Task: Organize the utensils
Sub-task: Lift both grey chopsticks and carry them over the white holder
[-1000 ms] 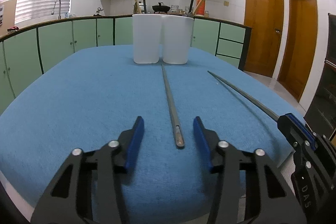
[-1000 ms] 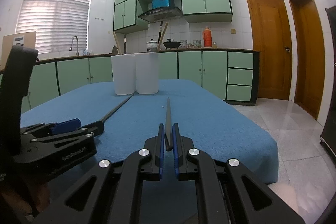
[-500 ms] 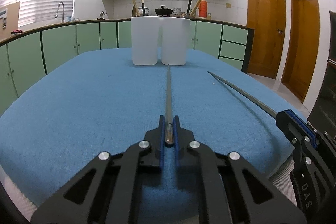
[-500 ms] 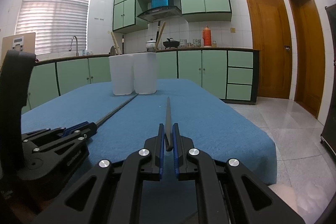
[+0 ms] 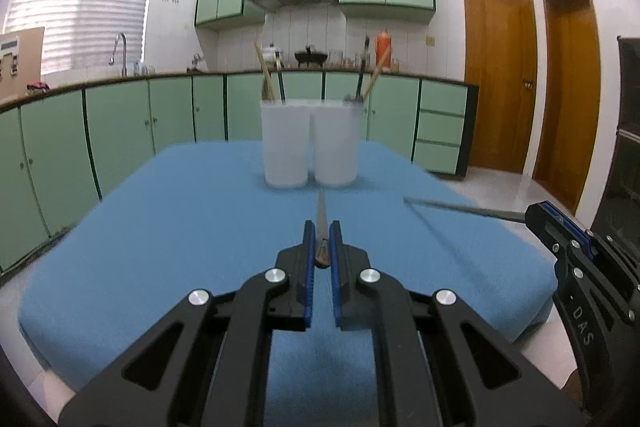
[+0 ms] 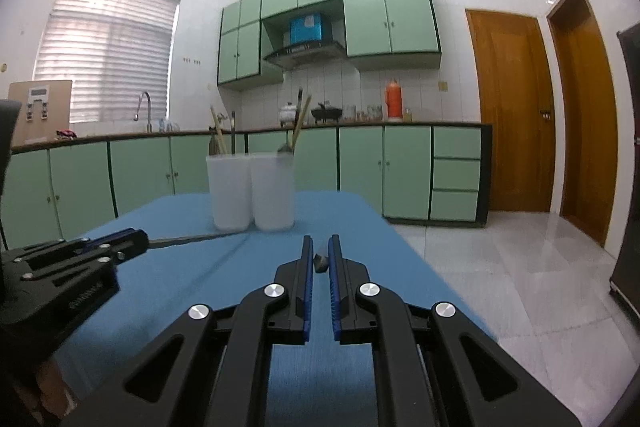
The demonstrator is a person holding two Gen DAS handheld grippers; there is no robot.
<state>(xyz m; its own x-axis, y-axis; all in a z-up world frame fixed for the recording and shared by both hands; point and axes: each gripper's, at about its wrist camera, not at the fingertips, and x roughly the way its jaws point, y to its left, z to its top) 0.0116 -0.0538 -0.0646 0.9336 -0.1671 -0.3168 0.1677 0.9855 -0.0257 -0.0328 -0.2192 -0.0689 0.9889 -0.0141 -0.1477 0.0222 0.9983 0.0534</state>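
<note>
Blue cloth [image 5: 168, 235] covers the table, and two white cups [image 5: 308, 143] stand side by side, touching, near its far end. Sticks and handles already rise from both cups, so these are judged to be where the utensils go.

Left gripper [image 5: 322, 241]: fingers pressed together, pinching the near end of a thin grey chopstick [image 5: 321, 211]. The stick runs straight ahead toward the gap between the cups. Held by its end, the free tip can be aimed into a cup mouth.

Right gripper [image 6: 319, 251]: fingers likewise pinched on the end of a second chopstick [image 6: 321, 262]. Only its butt shows between the pads in its own view. From the left camera the shaft [image 5: 460, 209] is seen reaching out over the cloth, to the right of the cups.

Neither chopstick is in a cup yet.

Limits of inspection: both views are somewhat blurred. The cups are cloudy and their contents cannot be told apart beyond the tops sticking out. Whether either chopstick tip touches the cloth cannot be settled. The second chopstick's length is foreshortened in the right camera. Each gripper's body is cut off at the other camera's frame edge.
</note>
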